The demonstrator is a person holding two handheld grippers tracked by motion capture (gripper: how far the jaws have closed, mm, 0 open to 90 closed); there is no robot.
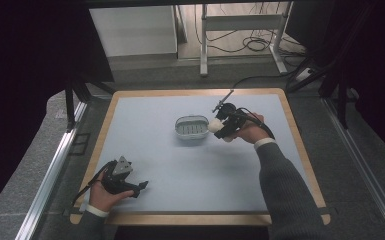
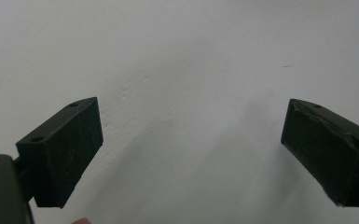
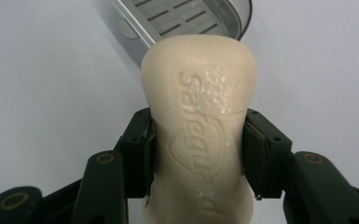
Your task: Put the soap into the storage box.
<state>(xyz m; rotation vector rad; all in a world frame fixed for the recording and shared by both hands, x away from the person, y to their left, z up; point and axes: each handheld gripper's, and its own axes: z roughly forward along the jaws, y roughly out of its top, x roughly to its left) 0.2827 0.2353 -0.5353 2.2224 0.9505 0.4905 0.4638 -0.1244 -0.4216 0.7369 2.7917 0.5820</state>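
Right gripper (image 3: 198, 154) clamps a cream bar of soap (image 3: 199, 116) at its waist, one jaw on each long side, embossed lettering facing the camera. The bar's far end sticks out past the jaws toward the grey slotted soap dish (image 1: 191, 127), right at the dish's near rim. From above, dish sits mid-table on the pale blue mat (image 1: 180, 170), the soap just beside its right edge. Left gripper (image 1: 139, 188) rests near the front left corner, well apart, jaws spread wide over bare mat.

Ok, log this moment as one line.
right gripper: shut on soap bar, beside soap dish | left gripper: open, idle over table
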